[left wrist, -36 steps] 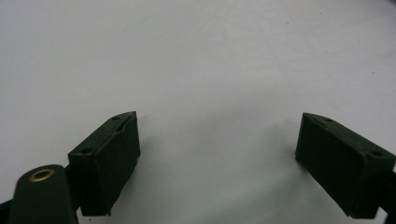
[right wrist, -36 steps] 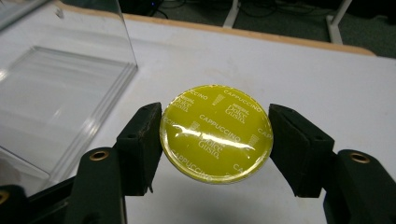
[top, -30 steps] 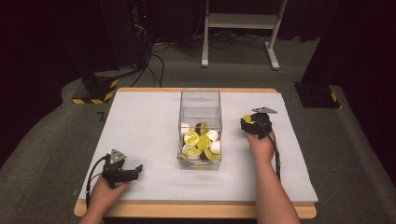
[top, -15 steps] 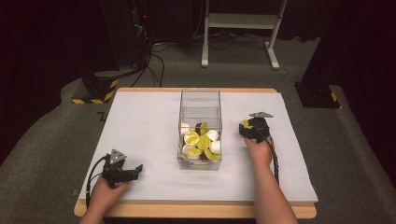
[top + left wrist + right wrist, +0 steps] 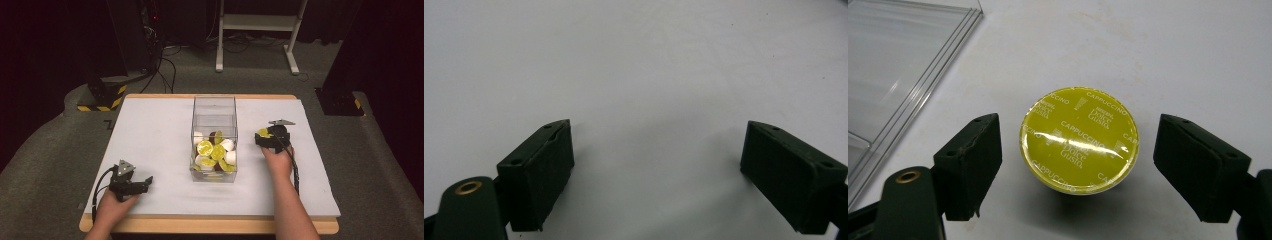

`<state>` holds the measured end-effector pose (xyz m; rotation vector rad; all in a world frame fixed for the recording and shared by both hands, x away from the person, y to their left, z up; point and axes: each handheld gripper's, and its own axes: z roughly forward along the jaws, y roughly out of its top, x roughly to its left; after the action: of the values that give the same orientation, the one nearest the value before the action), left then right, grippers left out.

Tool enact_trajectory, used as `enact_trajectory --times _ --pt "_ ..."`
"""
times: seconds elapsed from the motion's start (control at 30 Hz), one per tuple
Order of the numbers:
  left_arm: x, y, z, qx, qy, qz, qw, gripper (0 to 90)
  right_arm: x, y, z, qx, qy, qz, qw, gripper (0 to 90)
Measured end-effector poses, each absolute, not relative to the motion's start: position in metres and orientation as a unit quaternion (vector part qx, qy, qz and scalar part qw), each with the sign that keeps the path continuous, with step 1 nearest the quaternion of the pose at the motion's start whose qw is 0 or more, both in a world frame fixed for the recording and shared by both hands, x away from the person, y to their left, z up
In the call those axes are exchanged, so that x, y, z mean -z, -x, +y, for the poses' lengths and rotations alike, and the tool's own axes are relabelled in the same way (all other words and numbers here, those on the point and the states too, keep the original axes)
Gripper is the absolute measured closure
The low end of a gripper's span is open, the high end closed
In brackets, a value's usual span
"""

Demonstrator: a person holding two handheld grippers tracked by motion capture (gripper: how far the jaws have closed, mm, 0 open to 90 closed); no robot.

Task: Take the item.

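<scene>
Right gripper (image 5: pixel 1075 165) sits low over the white table (image 5: pixel 150 130), right of the clear box (image 5: pixel 214 137), toward the right edge. Jaws spread wide on either side of a yellow-lidded coffee capsule (image 5: pixel 1079 140), lid up; gaps on both sides, no contact. The box holds more capsules, yellow and white, perhaps one dark. Left gripper (image 5: pixel 659 165) rests near the front left corner, jaws wide apart, nothing between them.

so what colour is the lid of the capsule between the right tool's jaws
Yellow-green capsule lid, clearest in the right gripper view.
</scene>
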<state>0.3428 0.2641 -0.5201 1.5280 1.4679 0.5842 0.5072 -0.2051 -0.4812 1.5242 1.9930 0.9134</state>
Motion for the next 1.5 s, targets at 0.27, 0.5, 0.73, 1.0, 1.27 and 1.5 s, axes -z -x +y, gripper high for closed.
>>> enact_trajectory --times 0.27,0.5,0.73,1.0,1.27,1.5 --pt "0.520 -0.343 0.264 -0.237 -0.619 0.595 0.455 13.8 0.477 -0.504 -0.206 -0.335 -0.552 0.725 0.238 18.7" --pt "0.520 -0.343 0.264 -0.236 -0.619 0.595 0.455 13.8 0.473 -0.499 -0.207 -0.342 -0.550 0.724 0.238 18.9" --pt "0.520 -0.343 0.264 -0.237 -0.619 0.595 0.455 13.8 0.469 -0.490 -0.208 -0.347 -0.544 0.725 0.242 18.7" --pt "0.520 -0.343 0.264 -0.237 -0.620 0.595 0.454 13.8 0.464 -0.479 -0.207 -0.358 -0.539 0.723 0.241 18.7" --pt "0.520 -0.343 0.264 -0.237 -0.620 0.595 0.454 13.8 0.459 -0.462 -0.201 -0.366 -0.526 0.725 0.250 20.0" --pt "0.520 -0.343 0.264 -0.237 -0.620 0.595 0.454 13.8 0.455 -0.447 -0.195 -0.379 -0.510 0.730 0.253 20.6"
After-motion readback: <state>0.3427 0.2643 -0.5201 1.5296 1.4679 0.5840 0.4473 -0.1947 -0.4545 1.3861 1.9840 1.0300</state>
